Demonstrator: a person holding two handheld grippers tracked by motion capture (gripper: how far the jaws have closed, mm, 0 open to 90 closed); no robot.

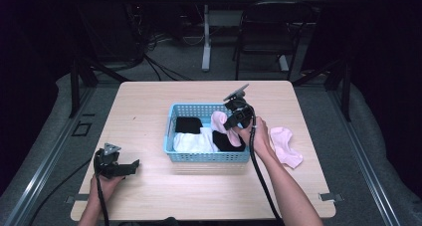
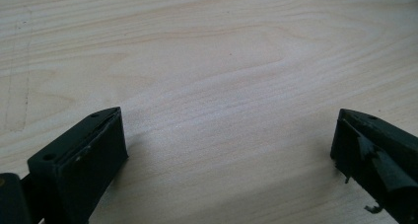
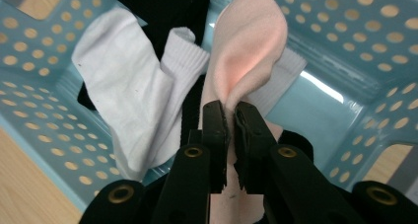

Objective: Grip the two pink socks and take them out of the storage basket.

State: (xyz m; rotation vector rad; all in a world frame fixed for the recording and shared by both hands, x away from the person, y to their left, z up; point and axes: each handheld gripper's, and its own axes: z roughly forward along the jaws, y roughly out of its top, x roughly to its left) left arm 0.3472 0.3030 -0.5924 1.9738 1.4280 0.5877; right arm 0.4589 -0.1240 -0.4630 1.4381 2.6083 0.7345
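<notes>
Jaws of the right gripper (image 3: 230, 116) are pinched tight on a fold of the pink sock (image 3: 249, 51), and the cloth bunches up right at the pads. From the high view, that right gripper (image 1: 232, 125) hangs over the right half of the blue basket (image 1: 171, 117), with the sock (image 1: 219, 122) dangling above the basket's contents. Below it lie a white sock (image 3: 125, 95) and a black sock (image 3: 162, 9), both inside the basket's perforated walls (image 3: 44, 76). A second pink sock (image 1: 284, 145) lies on the table (image 1: 149, 101) just to the right of the basket, beside the person's right hand (image 1: 256, 136). Over at the near left corner, the left gripper (image 1: 130, 167) rests low on the table, its jaws spread wide with bare wood grain (image 2: 222, 76) between them, well apart from the basket.
</notes>
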